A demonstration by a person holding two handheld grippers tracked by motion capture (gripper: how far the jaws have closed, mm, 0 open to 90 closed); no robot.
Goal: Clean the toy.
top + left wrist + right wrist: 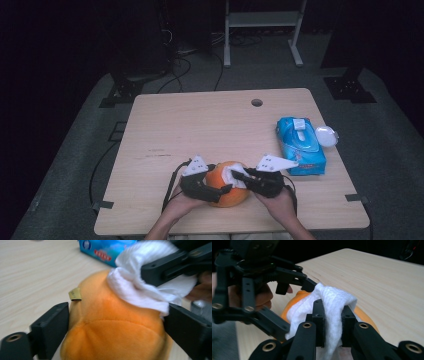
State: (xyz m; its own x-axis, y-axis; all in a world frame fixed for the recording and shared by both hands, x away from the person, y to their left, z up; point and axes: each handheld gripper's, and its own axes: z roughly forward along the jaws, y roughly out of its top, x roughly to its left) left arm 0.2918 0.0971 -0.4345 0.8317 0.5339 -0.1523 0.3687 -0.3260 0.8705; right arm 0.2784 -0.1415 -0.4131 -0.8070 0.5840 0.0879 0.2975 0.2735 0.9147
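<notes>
R gripper (332, 327) jaws are clenched on a folded white wipe (332, 307), the cloth bunched between the two black pads and spilling over the top, w/ its loose end draped on the orange plush toy (227, 190). L gripper (115, 322) jaws stand wide, one each side of the plush body; in the left gripper view the near pad sits right at the fabric but I can't see it denting the pile, so I'd call it released around the toy, not squeezing (jaws this wide could go either way, tbh). The plush sits on the table (200, 120) near the front edge, between the two hands, w/ a small tan tag (75, 294) on its side. Handling, as a guess: toy looks soft, light, squashy, non-fragile, so it'll give under the pads and may roll or scoot when rubbed; best hold is across the fat middle, along the seam line, not the rounded top where pads would slide off. Wipe is limp and thin, prob damp, so grip a thick fold as it is now or it'll pull free. Further out, a blue wipes pack (300, 145) lies to the right, w/ its clear lid (326, 135) just beside it.
</notes>
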